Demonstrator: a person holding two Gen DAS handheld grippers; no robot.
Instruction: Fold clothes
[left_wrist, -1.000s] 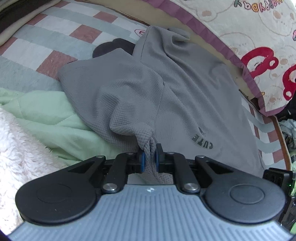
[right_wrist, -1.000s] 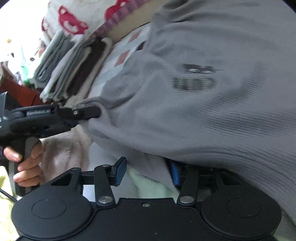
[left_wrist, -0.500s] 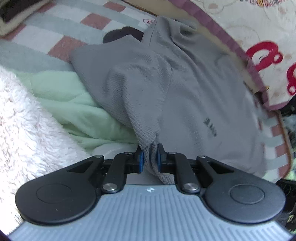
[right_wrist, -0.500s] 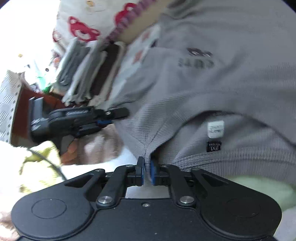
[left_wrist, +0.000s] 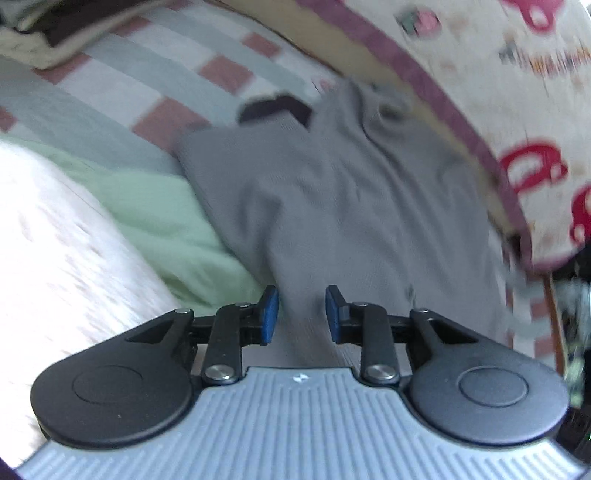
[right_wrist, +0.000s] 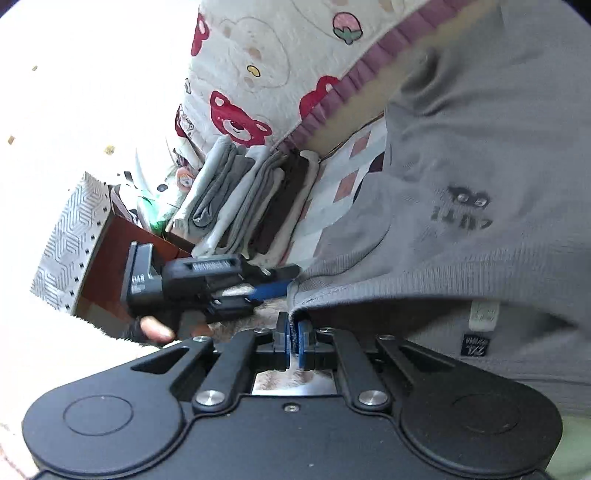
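Left wrist view: our left gripper (left_wrist: 301, 314) has its blue pads (left_wrist: 269, 314) spread apart, and a fold of the gray shirt (left_wrist: 351, 206) runs loosely between them. We cannot tell whether either pad touches the cloth. This frame is motion-blurred.

The shirt lies across a checked bedsheet (left_wrist: 122, 85) of pale green, white and pink squares. Its near edge drapes over a light green blanket (left_wrist: 162, 221). A white fleecy cover (left_wrist: 62, 266) fills the left of the view. Just beyond the shirt's far edge a small dark item (left_wrist: 273, 109) sits on the sheet; we cannot identify it. A cream quilt with red bear prints (left_wrist: 517, 110) and a purple border runs along the far right side.

Right wrist view: our right gripper (right_wrist: 291, 332) is clamped tight on the shirt's ribbed edge, pads closed with the cloth pinched between them. Beside that point the inside of the shirt shows a white label (right_wrist: 484, 314) with a dark size tag (right_wrist: 474, 345) below it. Dark lettering (right_wrist: 461, 212) sits on the shirt front above.

From this side the left gripper (right_wrist: 284, 280) appears at the shirt's corner, a hand (right_wrist: 155, 330) around its handle. Behind it stands a stack of folded clothes (right_wrist: 251, 206) in gray, white and dark brown, next to the bear quilt (right_wrist: 258, 74).
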